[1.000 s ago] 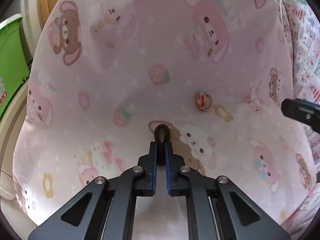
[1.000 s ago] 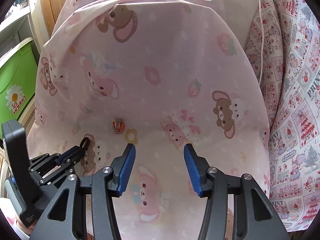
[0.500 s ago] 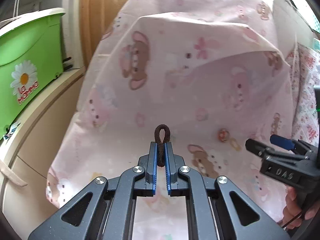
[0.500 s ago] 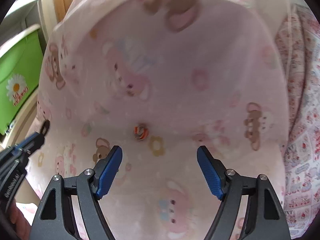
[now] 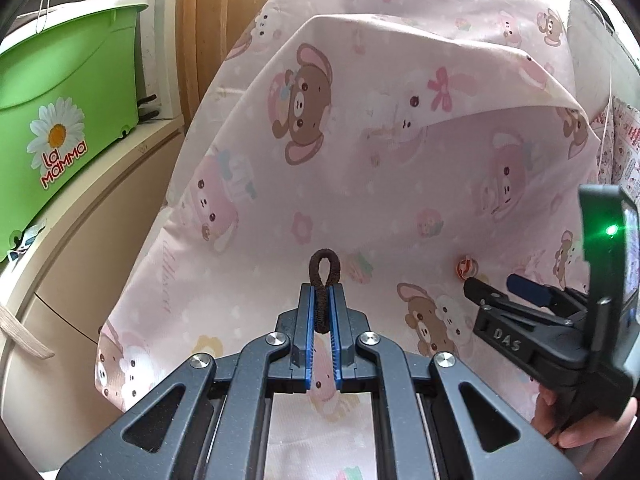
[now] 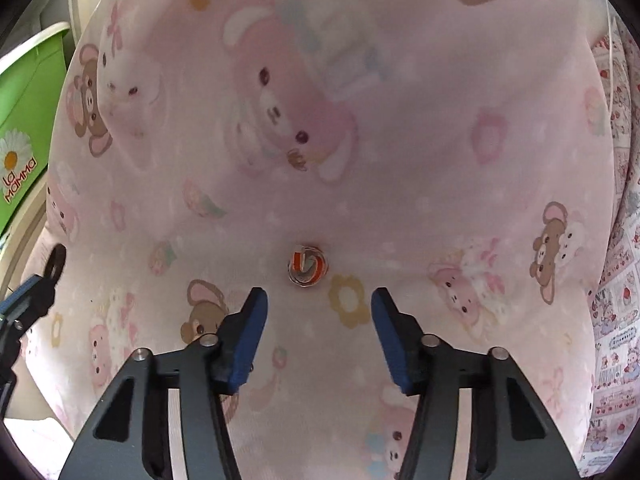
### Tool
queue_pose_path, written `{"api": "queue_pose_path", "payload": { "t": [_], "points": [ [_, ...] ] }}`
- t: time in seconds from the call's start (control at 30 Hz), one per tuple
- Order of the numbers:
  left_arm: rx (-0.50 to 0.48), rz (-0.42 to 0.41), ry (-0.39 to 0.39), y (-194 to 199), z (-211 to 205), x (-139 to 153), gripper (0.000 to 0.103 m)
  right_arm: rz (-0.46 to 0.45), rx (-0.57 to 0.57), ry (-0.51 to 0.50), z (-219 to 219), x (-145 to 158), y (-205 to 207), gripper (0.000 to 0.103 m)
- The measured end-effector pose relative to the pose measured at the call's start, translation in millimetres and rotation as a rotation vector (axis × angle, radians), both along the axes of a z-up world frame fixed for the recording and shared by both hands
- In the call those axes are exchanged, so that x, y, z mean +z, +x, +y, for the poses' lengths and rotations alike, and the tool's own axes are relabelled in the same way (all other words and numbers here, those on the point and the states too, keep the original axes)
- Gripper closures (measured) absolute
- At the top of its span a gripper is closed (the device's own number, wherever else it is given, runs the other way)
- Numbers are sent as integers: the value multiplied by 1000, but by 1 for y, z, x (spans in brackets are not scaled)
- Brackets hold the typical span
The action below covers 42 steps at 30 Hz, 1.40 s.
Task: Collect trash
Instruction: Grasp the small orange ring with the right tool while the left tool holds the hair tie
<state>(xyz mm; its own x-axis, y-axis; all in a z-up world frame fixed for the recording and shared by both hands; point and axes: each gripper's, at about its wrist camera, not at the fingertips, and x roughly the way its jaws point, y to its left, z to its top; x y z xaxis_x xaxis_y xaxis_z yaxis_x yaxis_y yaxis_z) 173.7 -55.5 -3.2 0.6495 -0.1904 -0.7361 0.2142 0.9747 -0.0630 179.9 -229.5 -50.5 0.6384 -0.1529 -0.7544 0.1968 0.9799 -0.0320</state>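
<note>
A small crumpled wrapper (image 6: 307,269), white with orange-red, lies on the pink cartoon-print sheet (image 6: 360,120). My right gripper (image 6: 318,300) hovers just short of it with its jaws closing; the wrapper lies beyond the fingertips, and nothing is between the blue pads (image 6: 250,336). In the left wrist view the same wrapper (image 5: 466,267) shows small at the right, close to the right gripper's tip (image 5: 496,286). My left gripper (image 5: 323,290) is shut on a brown hair tie (image 5: 323,280), whose loop sticks out past the tips. That hair tie (image 6: 56,262) also appears at the right wrist view's left edge.
A green plastic bin (image 5: 60,112) with a daisy label sits on a cream ledge (image 5: 80,216) left of the bed. A wooden panel (image 5: 204,40) stands behind. A patterned quilt (image 6: 616,280) lies along the right. A hand (image 5: 576,424) holds the right gripper.
The right gripper moved forward and down towards the wrapper, its jaws widening then narrowing again. The left gripper pulled back and up to the left, still clamped on the hair tie.
</note>
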Motion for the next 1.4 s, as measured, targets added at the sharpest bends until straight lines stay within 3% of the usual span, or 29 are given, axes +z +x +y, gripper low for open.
{"api": "queue_pose_path", "payload": {
  "t": [0.07,0.2,0.27,0.5,0.57,0.77,0.93,1.1,1.2,1.23,1.27,1.3,1.33,1.4],
  "points": [
    [0,1,-4,1,1,2,96,7,9,8,2,-2,1,63],
    [0,0,-2,-1,1,2,96,11,8,30,4,-7,8,77],
    [-2,2,0,-1,1,2,96,15,1,43,-1,-6,6,95],
    [11,-59,46,-7,-2,6,96,-36,4,55,-16,3,-13,100],
    [-9,-84,54,-13,-6,10,96,-61,29,101,-13,12,-24,100],
    [-42,-108,60,-24,-12,11,96,-177,92,319,-40,42,-49,100],
    [-36,-86,24,-24,-6,10,96,-170,164,574,-64,45,-54,100],
    [-35,-77,4,-22,-2,13,96,-142,92,517,-74,36,-52,100],
    [-34,-42,-4,-20,0,11,96,-123,21,400,-66,30,-39,97],
    [-32,-34,-9,-19,0,9,95,-102,23,352,-59,27,-31,83],
    [-26,-22,-7,-18,1,8,94,-79,26,322,-52,25,-24,59],
    [-14,-13,0,-17,1,5,94,-58,33,289,-45,22,-17,48],
    [-10,-7,3,-16,1,3,94,-56,55,243,-34,20,-8,40],
    [-15,0,-1,-15,2,0,94,-43,66,188,-21,17,3,40]
  ]
}}
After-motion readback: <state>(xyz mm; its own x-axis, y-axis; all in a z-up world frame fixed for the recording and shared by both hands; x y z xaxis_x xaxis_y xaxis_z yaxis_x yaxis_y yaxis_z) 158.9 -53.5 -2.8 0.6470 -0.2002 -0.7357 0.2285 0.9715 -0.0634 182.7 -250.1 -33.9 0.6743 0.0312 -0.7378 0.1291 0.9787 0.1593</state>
